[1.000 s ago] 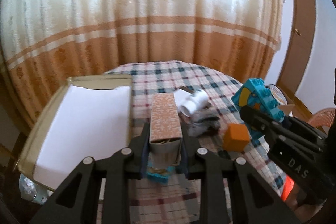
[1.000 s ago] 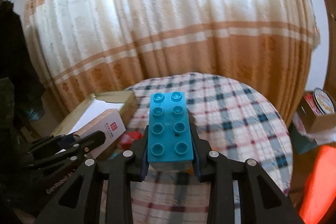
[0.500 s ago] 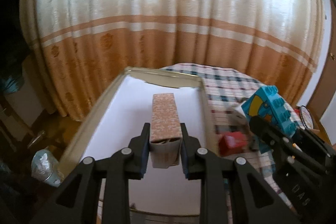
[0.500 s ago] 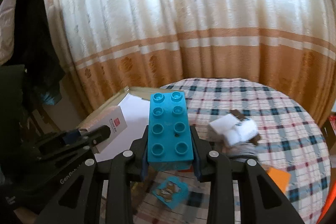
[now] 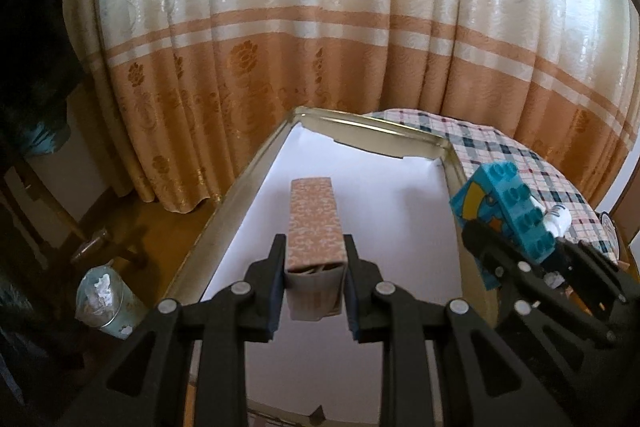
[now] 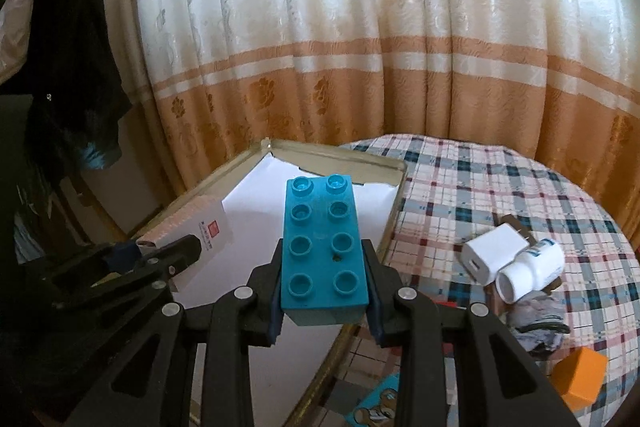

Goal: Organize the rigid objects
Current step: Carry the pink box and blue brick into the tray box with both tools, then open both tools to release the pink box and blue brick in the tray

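My left gripper (image 5: 314, 247) is shut on a slim orange-patterned carton (image 5: 315, 223), held above the white lining of a gold-rimmed tray (image 5: 256, 167). My right gripper (image 6: 325, 259) is shut on a turquoise studded toy brick (image 6: 322, 247), hanging over the tray's right edge (image 6: 390, 219). Each gripper shows in the other's view: the right gripper (image 5: 516, 223) with the brick (image 5: 508, 207) at the right, the left gripper (image 6: 160, 247) with the carton (image 6: 200, 227) at the left.
On the checked tablecloth (image 6: 500, 187) lie a white charger cube (image 6: 494, 251), a white bottle (image 6: 528, 271), a grey crumpled thing (image 6: 540, 319), an orange cube (image 6: 580, 383) and a blue card (image 6: 376, 407). A curtain (image 5: 320, 27) hangs behind. A glass jar (image 5: 106, 295) stands on the floor at the left.
Both grippers have swung left from over the table to the tray, still gripping the carton and the brick. The tray now fills the left wrist view.
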